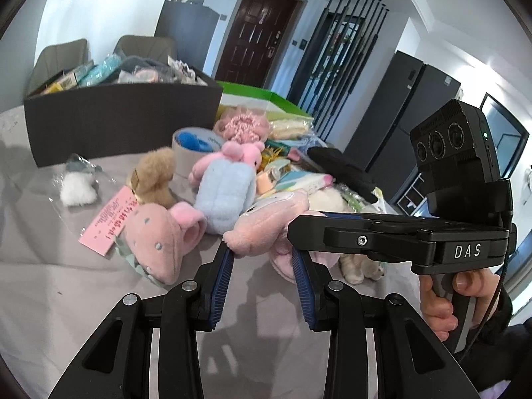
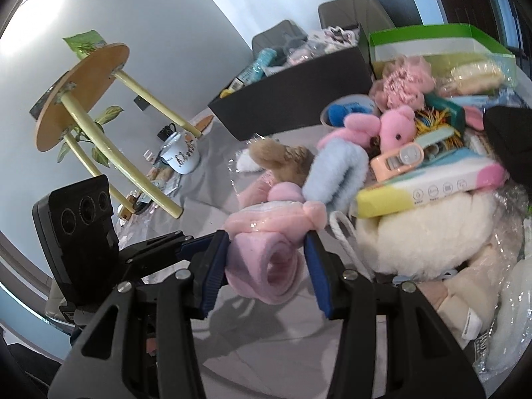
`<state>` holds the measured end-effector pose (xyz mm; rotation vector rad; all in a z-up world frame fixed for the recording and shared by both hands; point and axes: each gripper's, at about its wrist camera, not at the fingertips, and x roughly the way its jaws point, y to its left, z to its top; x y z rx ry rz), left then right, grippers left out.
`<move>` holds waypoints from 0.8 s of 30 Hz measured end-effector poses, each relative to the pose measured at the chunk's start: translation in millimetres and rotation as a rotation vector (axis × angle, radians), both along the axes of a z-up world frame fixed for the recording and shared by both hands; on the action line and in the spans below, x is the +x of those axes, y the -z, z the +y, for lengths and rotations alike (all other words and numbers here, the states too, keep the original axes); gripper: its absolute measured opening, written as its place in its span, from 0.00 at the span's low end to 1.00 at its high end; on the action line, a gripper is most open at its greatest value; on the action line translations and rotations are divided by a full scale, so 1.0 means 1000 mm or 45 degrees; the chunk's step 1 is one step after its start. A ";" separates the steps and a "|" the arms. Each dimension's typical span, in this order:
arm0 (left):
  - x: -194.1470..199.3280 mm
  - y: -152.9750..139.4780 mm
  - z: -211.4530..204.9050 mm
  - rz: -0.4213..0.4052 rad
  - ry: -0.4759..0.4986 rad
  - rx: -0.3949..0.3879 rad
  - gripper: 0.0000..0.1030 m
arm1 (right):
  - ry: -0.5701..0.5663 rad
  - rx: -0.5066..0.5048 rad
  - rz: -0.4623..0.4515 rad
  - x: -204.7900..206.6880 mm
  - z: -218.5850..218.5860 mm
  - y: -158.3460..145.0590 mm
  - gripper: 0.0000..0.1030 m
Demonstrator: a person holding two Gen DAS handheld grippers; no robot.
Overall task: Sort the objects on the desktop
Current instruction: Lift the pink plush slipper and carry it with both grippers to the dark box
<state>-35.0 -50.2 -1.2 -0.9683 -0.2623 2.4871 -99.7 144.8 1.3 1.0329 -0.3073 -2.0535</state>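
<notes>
Blue ribbed pads (image 1: 222,286) of the left gripper (image 1: 262,259), nearest the lens: jaws spread, tips flanking but not clearly pressing the pink plush toy (image 1: 266,222).

Right gripper (image 2: 267,256): jaws apart on either side of that same toy; whether its pads bear on the plush cannot be told. In the left wrist view this tool crosses from the right, over the toy.

Pink plush toy: short soft pile, pale pink, with a rolled loop (image 2: 266,266) of lilac-pink fabric below, seen in the right wrist view. Located at the near edge of the heap, on the grey tablecloth (image 1: 50,282). Judged light, limp and compressible, not fragile; it should sag when lifted. Best hold: across the thick body rather than the thin loop.

Beside the toy, left: strawberry-shaped pink plush (image 1: 156,242) with grey dots, and a pink printed card (image 1: 106,224).

Behind the toy: pale blue ribbed plush (image 1: 222,196), brown fluffy animal (image 1: 154,179), pink bear (image 2: 397,129), pastel rigid box (image 2: 425,186), cream fleece bundle (image 2: 429,242).

Farther behind: black storage box (image 1: 123,123), part filled, and green-rimmed box (image 2: 432,33), likely sorting bins.
</notes>
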 end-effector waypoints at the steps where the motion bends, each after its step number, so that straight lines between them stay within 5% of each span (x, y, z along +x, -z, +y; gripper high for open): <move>1: 0.001 -0.003 0.000 0.009 -0.002 -0.001 0.35 | -0.001 -0.003 0.007 0.001 -0.001 -0.002 0.45; 24: -0.011 -0.071 -0.033 0.194 -0.040 0.005 0.35 | -0.012 -0.055 0.185 -0.002 -0.032 -0.079 0.44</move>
